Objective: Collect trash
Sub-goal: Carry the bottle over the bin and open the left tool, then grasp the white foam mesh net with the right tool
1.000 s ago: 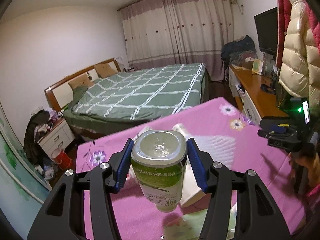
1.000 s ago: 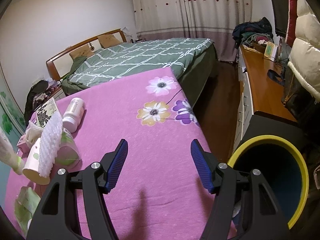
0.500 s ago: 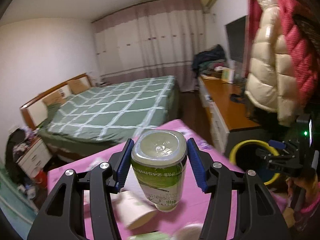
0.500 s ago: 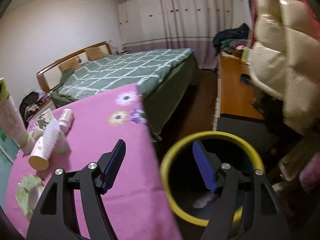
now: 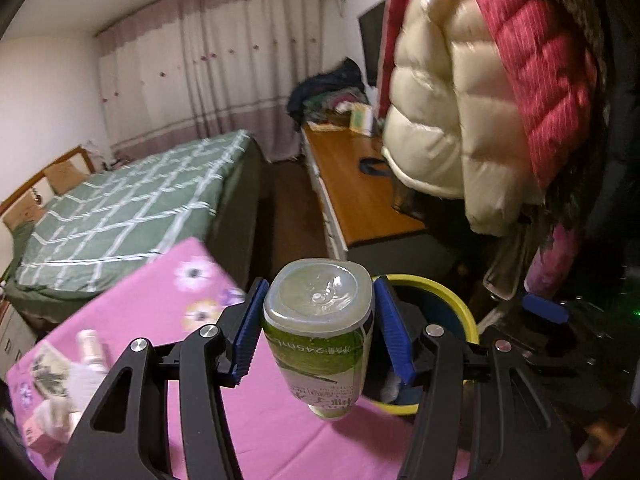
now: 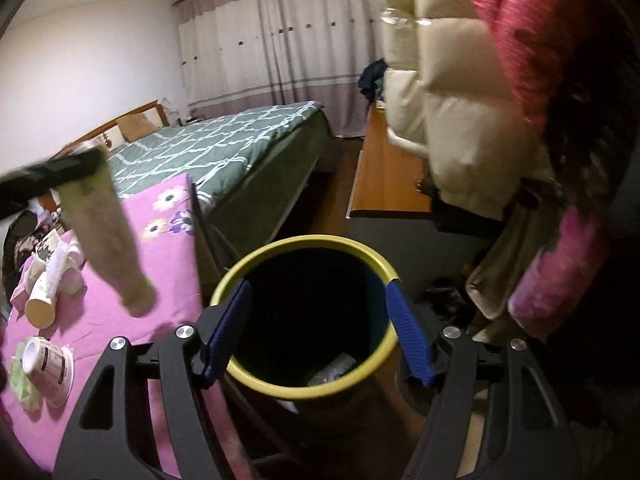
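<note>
My left gripper is shut on a green-labelled plastic bottle, held bottom toward the camera over the right edge of the pink floral table. Just beyond it stands the yellow-rimmed bin. In the right wrist view the same bottle hangs blurred at the left, neck down, above the table's edge. My right gripper is open over the bin's mouth with nothing between its fingers. Some pale trash lies at the bin's bottom.
More trash lies on the table: a ribbed paper cup, a small tub on a wrapper and a white bottle. A green checked bed, a wooden desk and hanging puffy coats surround the bin.
Both views have swung right, from the table toward the bin. The left gripper carried the bottle to the table's right edge. The right gripper now hangs over the bin's mouth.
</note>
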`<state>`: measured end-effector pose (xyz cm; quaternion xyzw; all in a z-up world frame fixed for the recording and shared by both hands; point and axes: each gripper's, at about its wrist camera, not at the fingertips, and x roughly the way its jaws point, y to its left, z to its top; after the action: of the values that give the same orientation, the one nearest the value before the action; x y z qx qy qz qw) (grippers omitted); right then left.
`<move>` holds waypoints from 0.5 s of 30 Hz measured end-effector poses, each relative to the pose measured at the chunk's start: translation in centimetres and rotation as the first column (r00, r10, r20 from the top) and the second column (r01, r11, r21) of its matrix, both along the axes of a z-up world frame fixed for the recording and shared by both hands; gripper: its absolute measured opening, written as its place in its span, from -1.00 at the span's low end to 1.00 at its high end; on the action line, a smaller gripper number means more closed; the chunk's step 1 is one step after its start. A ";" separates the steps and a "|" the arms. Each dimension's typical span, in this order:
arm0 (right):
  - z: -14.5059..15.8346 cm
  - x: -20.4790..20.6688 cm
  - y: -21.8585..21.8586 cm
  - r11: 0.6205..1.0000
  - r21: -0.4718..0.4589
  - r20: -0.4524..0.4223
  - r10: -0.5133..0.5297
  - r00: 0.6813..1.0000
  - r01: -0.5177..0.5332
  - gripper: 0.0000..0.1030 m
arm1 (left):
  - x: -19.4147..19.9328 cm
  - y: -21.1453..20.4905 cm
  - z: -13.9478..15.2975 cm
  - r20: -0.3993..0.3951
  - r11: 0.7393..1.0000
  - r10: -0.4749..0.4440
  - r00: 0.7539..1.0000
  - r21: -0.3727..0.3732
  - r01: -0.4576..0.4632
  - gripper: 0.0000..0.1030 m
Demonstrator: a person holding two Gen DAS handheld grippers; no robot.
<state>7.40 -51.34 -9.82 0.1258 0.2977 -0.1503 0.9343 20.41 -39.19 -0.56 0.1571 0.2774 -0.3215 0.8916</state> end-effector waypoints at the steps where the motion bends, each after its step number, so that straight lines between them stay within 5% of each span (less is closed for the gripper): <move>1: -0.1 -0.3 -0.4 1.000 0.004 0.001 -0.010 1.000 0.010 0.29 | 0.0 -0.8 -0.6 -0.007 1.000 -0.008 1.000 0.007 0.008 0.06; 7: -0.7 -1.4 -2.3 0.998 0.026 -0.012 -0.057 0.998 0.058 0.29 | 1.5 -6.3 -5.1 -0.070 0.998 -0.030 0.997 0.054 0.034 0.06; 9: -0.8 -1.6 -2.5 0.998 0.028 -0.015 -0.064 0.998 0.064 0.30 | 2.0 -6.9 -6.1 -0.081 0.998 -0.007 0.997 0.061 0.012 0.30; 12: -1.1 -1.5 -2.8 0.997 0.026 -0.024 -0.069 0.997 0.069 0.30 | 2.0 -6.0 -5.9 -0.071 0.999 0.027 0.997 0.036 -0.025 0.58; 15: -1.3 -1.0 -2.7 0.998 0.031 -0.028 -0.060 0.998 0.061 0.30 | 1.4 -3.4 -3.7 -0.057 0.999 0.048 0.997 0.008 -0.048 0.59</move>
<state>6.43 -54.00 -11.11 0.1475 0.3087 -0.1754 0.9231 21.79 -42.55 -4.27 0.1441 0.3076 -0.3033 0.8903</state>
